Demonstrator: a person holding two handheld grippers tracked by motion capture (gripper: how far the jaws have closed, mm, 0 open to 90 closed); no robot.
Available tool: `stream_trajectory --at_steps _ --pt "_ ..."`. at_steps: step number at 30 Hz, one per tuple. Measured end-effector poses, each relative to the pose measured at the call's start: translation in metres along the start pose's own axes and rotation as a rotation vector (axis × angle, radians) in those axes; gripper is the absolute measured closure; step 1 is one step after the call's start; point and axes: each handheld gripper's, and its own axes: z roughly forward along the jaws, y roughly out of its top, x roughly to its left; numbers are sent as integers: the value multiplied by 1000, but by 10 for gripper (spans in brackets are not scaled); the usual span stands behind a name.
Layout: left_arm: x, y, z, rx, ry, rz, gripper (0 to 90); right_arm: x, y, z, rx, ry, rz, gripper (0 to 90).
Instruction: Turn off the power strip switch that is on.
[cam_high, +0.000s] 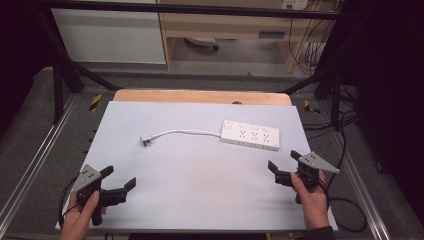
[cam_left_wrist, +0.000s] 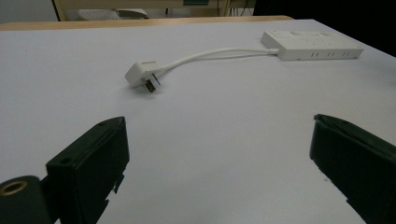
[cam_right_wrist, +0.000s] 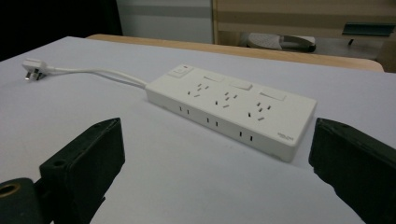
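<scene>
The left hand-held gripper (cam_high: 120, 179) is wide open and holds nothing. The right hand-held gripper (cam_high: 284, 161) is wide open too, with nothing in it. The white power strip (cam_high: 250, 134) lies flat on the surface (cam_high: 190, 175), just ahead of the right hand-held gripper. Its cord (cam_high: 187, 132) bends away toward the plug (cam_high: 146, 140), which lies ahead of the left hand-held gripper and well apart from it.

What could go wrong? The plug is small and light. If one jaw bumps it first, it may slide or spin away. The prongs (cam_left_wrist: 150, 86) stick out to one side, so a pinch there could slip off. Pulling the plug too far may drag the strip by the cord. The strip is wide, so a squeeze across it might not fit.

There is lots of bare room between both hand-held grippers and the cord. The strip sits near the far right edge, so a push could send it that way.
</scene>
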Motion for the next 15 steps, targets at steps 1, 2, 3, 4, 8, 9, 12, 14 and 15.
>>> stream_trajectory --at_steps 1,2,3,4,8,9,12,14,15 --pt "0 0 0 2 -1 -1 47 0 3 0 0 4 -3 39" --pt "0 0 0 1 -1 2 47 0 7 1 -3 4 -6 40" --pt "0 0 0 2 0 2 47 0 10 2 -3 8 -5 38" --pt "0 0 0 2 0 2 46 0 13 3 -4 11 -4 38" --pt "0 0 0 3 4 -2 46 0 28 9 -1 19 -15 34" --pt "0 -1 0 3 4 -2 47 0 31 11 0 19 -25 37" --pt "0 0 0 3 3 4 47 1 42 16 11 15 -50 37" --pt "0 0 0 3 3 -1 46 2 49 19 12 13 -48 30" --pt "0 0 0 3 3 -1 46 3 52 21 14 11 -46 28"
